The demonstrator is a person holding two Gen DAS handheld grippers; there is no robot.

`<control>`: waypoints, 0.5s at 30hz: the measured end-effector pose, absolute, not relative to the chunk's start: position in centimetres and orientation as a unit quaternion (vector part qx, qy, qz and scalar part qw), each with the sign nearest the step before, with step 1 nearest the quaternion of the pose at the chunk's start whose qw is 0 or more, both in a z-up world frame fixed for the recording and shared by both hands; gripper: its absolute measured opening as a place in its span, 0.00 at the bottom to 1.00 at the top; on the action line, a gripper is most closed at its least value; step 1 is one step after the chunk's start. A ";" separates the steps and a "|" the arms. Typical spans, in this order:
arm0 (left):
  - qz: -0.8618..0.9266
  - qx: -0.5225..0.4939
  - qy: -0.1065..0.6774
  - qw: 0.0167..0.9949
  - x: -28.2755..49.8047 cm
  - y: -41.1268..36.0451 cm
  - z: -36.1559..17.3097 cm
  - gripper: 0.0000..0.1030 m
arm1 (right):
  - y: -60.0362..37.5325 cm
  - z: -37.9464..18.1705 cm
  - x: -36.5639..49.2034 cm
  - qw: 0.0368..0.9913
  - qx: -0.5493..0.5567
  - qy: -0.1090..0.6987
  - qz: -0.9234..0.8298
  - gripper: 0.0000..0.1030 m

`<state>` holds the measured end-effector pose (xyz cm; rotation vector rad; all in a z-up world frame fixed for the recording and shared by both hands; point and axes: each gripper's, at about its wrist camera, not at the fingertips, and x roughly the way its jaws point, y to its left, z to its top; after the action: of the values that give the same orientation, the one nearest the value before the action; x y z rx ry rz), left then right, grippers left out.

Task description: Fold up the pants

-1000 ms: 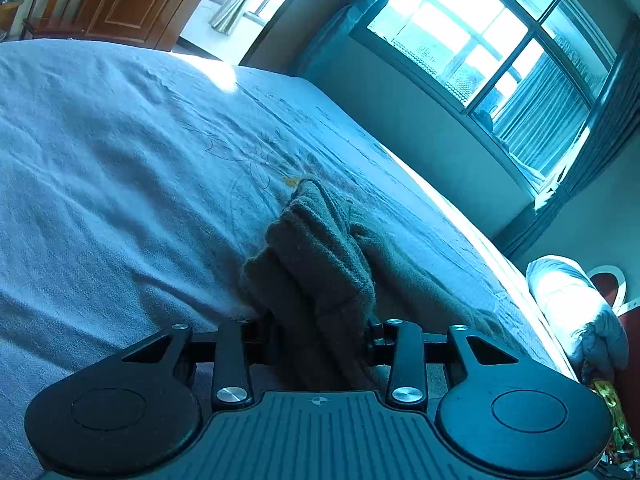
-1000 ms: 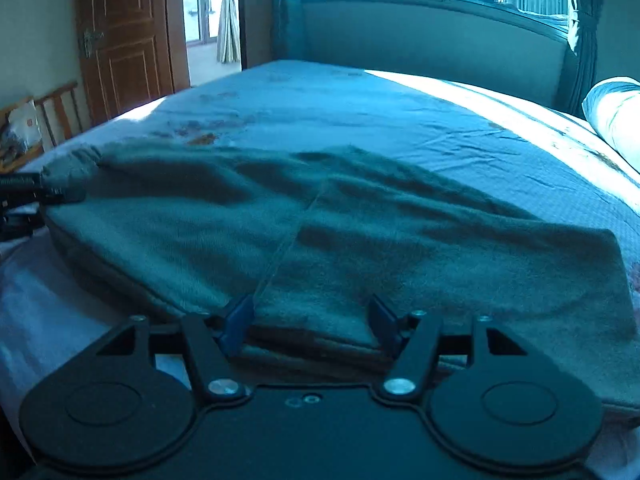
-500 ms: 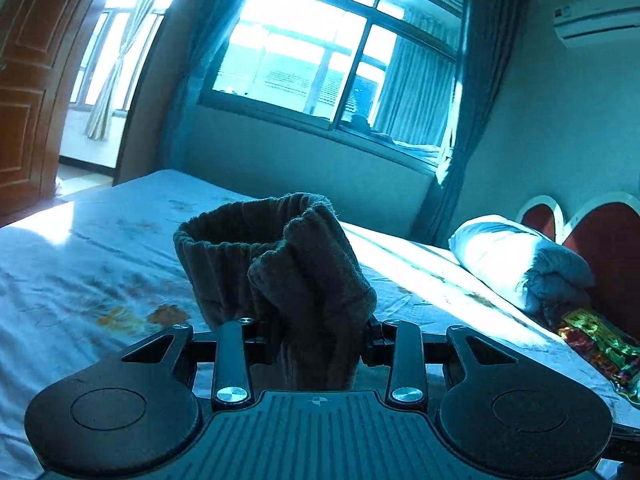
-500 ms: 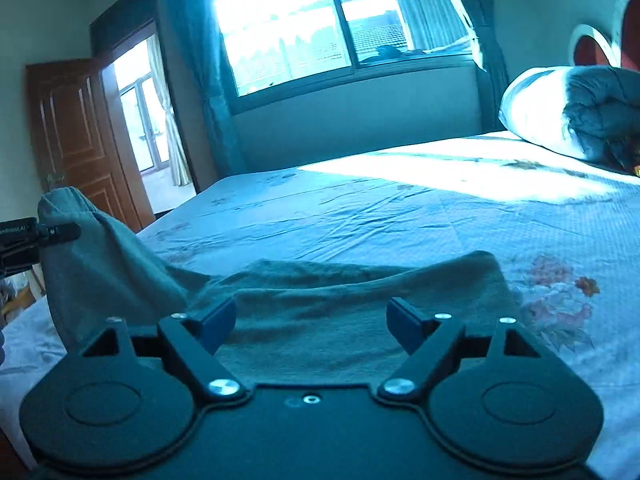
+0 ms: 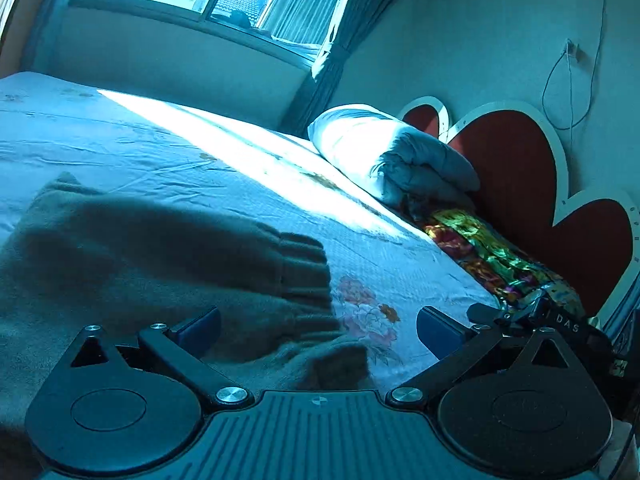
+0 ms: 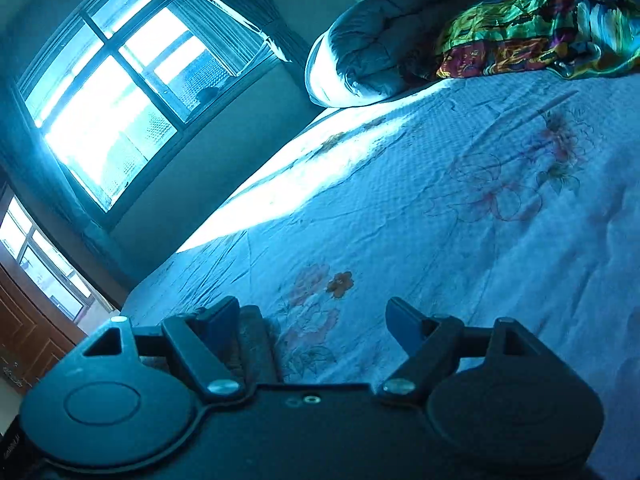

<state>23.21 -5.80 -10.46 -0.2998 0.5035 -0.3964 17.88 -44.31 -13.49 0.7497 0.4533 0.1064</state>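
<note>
Bed point(image 5: 168, 148) bears pants point(image 5: 152, 256), cuffs toward headboard point(image 5: 516, 176).

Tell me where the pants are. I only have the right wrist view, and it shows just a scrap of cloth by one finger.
Observer: The pants lie spread on the bed, reaching in between the fingers of the left gripper.
Operator: Report that gripper's grip.
Observer: Its jaws stand wide open. Nothing is clamped, though cloth lies below them.
Operator: Name the part nearest it.
Observer: A ribbed cuff, with a second cloth end right in front of the gripper's body.
</note>
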 end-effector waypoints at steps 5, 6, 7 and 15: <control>-0.127 -0.146 0.227 0.954 19.1 1.2 -9.9 1.00 | -40.9 -14.7 19.0 0.850 0.421 0.261 0.177 0.70; -0.108 -0.139 0.227 0.958 18.2 2.9 -9.7 1.00 | -40.2 -14.8 19.3 0.839 0.431 0.271 0.193 0.68; -0.086 -0.130 0.230 0.961 17.2 4.5 -9.8 1.00 | -39.6 -14.9 19.5 0.832 0.434 0.280 0.202 0.68; -0.051 -0.096 0.295 0.949 14.7 10.5 -12.7 1.00 | -35.1 -15.6 21.7 0.825 0.413 0.339 0.185 0.63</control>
<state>14.66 10.50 -12.65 -0.1951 0.6002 -0.1044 21.71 -35.11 -15.63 0.8770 0.7200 0.3929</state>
